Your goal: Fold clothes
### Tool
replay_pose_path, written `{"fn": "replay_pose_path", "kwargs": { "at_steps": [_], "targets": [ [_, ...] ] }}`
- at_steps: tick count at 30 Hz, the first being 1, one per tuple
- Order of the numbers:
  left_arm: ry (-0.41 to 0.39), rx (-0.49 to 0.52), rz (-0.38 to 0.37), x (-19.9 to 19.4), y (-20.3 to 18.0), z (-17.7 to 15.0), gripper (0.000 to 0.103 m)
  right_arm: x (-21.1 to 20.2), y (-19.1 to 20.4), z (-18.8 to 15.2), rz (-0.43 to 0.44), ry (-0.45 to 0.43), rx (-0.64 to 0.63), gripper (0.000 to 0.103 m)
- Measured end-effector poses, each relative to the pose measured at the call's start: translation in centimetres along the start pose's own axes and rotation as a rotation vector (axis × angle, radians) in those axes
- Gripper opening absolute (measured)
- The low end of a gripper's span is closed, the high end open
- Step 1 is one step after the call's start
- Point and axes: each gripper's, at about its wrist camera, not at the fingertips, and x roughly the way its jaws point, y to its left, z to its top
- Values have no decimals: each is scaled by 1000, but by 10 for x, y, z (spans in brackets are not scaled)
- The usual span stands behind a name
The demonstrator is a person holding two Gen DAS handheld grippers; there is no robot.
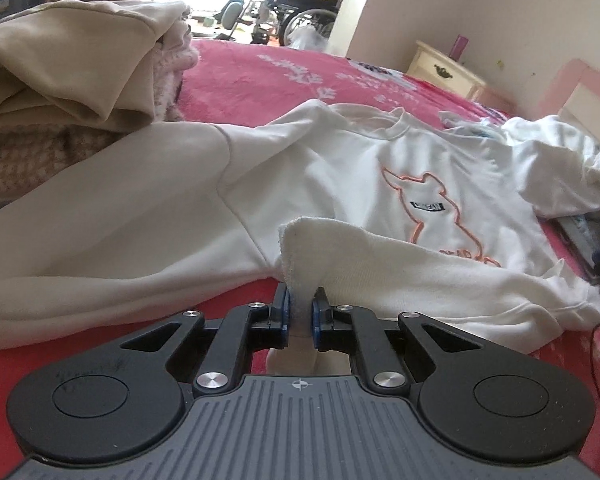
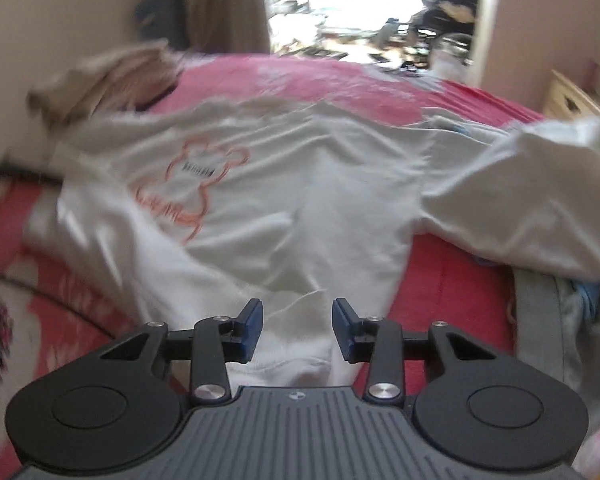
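Spread across the pink bedspread (image 1: 260, 76) lies one white sweatshirt (image 1: 340, 168), chest side up, with an orange outline of a cartoon figure (image 1: 432, 204) and a small black label inside the outline. The left gripper (image 1: 299, 312) has its two blue-padded fingers drawn narrow and pinched on the sweatshirt's hem, which rises between them in a small folded peak (the fleecy inner side shows at the turned-up corner). One sleeve runs off to the left of that view, flat on the bedspread.

The right gripper (image 2: 297, 330) hovers with its jaws wide apart and nothing between them; the lower edge of the same sweatshirt (image 2: 300, 200) lies directly below the gap, though the right wrist view is blurred and I cannot tell if the fingers touch the cloth.

One stack of folded clothes (image 1: 72, 68), beige on top with pale pink knit under it, sits beyond the sleeve. A second white garment (image 1: 560, 172) lies crumpled beside the sweatshirt's far shoulder. One cream nightstand (image 1: 444, 68) stands against the wall, and a wheelchair (image 1: 304, 4) shows through the doorway.
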Motion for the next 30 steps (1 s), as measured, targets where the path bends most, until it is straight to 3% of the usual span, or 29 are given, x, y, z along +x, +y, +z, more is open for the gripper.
{"fn": "replay_pose_path", "kwargs": {
  "at_steps": [8,9,10,11,12,16,21,25,28,30],
  "targets": [
    [-3,54,47,-7,-11,-3,9,43,20,-25,-43,139,-80,39],
    [-3,54,48,-7,-11,-3,9,40,22,-27,-53,117,-76,34],
    [-4,54,49,-7,-12,-4,9,34,23,-27,-67,94,-75,12],
    [-4,55,51,-7,-12,-4,9,27,25,-27,-81,70,-75,4],
    [-4,57,54,-7,-12,-4,9,20,24,-27,-95,43,-60,4],
    [-16,49,42,-8,-12,-4,9,-8,-2,-27,-132,-62,119,3],
    [-11,42,21,-2,-12,-5,9,9,-45,-40,-69,-46,416,4],
    [9,50,18,6,-15,-7,9,18,-68,-44,17,-44,557,15],
    [14,38,10,8,-13,-7,9,19,-80,-42,85,-57,612,45],
    [18,28,1,8,-10,-6,9,20,-87,-41,130,-66,648,56]
  ]
}}
